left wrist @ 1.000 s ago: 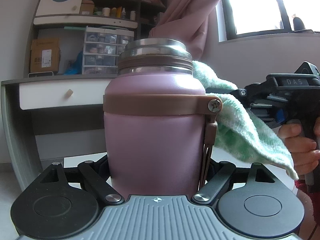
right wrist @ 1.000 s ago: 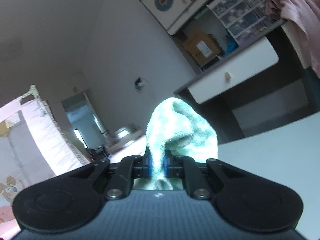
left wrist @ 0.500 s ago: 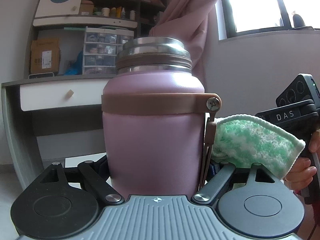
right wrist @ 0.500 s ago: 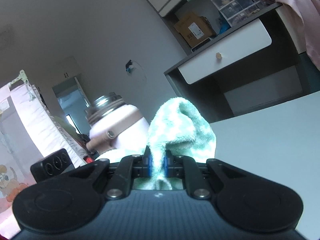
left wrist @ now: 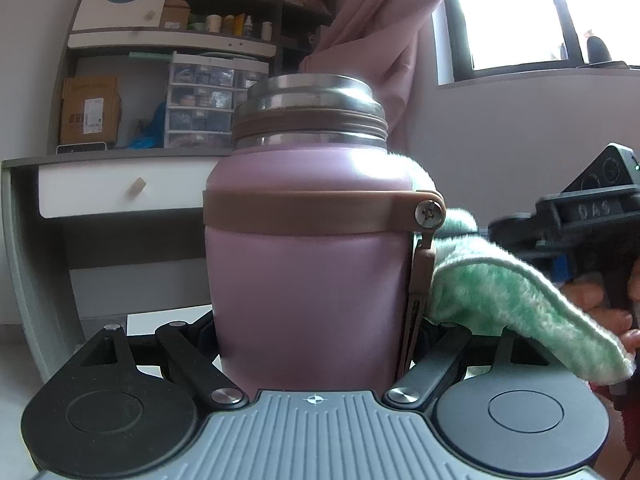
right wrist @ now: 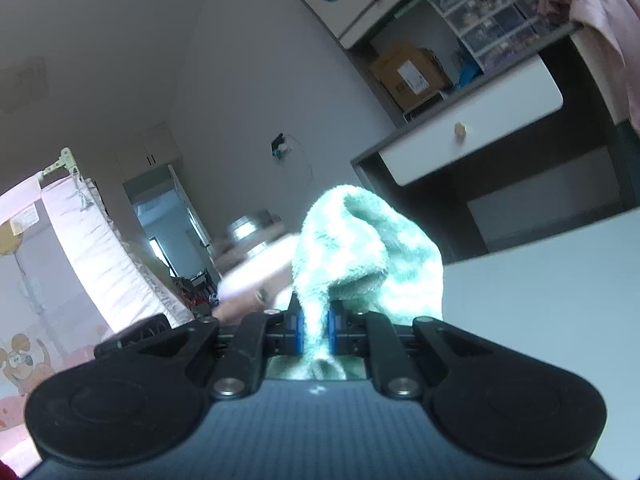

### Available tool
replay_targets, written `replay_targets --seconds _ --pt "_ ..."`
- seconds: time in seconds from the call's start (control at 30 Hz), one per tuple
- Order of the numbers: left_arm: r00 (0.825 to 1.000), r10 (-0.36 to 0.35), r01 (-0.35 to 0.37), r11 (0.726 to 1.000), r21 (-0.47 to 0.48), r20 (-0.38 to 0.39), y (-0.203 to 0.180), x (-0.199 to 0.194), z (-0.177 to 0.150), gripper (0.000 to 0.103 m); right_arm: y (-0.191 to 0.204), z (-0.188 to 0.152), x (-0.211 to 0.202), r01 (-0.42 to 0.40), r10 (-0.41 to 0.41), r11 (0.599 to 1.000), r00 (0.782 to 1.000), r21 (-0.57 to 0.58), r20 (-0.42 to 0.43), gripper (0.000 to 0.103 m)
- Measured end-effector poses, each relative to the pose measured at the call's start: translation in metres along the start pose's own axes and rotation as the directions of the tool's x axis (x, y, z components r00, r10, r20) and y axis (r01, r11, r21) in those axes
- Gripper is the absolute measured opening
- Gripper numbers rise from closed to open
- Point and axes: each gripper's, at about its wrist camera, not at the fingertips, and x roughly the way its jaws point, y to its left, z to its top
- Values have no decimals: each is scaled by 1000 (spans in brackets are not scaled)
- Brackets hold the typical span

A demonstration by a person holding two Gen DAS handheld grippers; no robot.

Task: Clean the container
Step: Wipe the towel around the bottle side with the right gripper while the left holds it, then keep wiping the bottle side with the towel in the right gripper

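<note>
A pink bottle [left wrist: 308, 272] with a steel threaded neck and a brown strap band stands upright, clamped between the fingers of my left gripper [left wrist: 314, 344]. My right gripper [right wrist: 316, 330] is shut on a green and white cloth [right wrist: 368, 240]. In the left wrist view the cloth [left wrist: 508, 296] lies against the bottle's right side, up to its shoulder, with the right gripper body [left wrist: 580, 220] behind it. In the right wrist view the bottle [right wrist: 252, 256] shows blurred, left of the cloth.
A white table surface [right wrist: 540, 300] lies under both grippers. Behind stand a desk with a white drawer [left wrist: 120, 192], shelves with boxes and plastic drawers [left wrist: 200, 100], a pink curtain [left wrist: 380, 40] and a bright window [left wrist: 540, 12].
The cloth dropped low beside the bottle, then rose again along its right side to the shoulder. The bottle stays held in my left gripper.
</note>
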Motion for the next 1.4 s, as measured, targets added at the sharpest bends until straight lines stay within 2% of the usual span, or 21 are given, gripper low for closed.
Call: replay_targets --seconds 0.17,0.57,0.83,0.93,1.13,1.3,1.4 --pt "1000 9 -9 1000 17 -7 -4 0 0 85 -4 -3 1 46 -47 999 998 -18 -39 11" --pt "1000 21 -20 999 41 -22 -10 -1 2 85 -1 -3 2 88 -91 995 993 -43 -70 12" --pt "1000 9 -9 1000 14 -10 -13 0 2 85 8 16 -9 42 -41 999 999 -32 35 12" --pt "1000 6 -6 1000 11 -8 -15 2 4 85 11 24 -7 14 -12 999 999 -32 43 12" --pt "1000 3 -3 1000 8 -8 -16 5 5 85 6 22 3 21 -22 997 1000 -68 -5 12" --pt "1000 10 -9 1000 15 -10 -15 5 4 85 -8 12 6 22 -24 999 998 -34 -49 12" --pt "1000 19 -19 999 30 -17 -16 6 4 85 -14 7 11 55 -58 998 994 -32 -87 12"
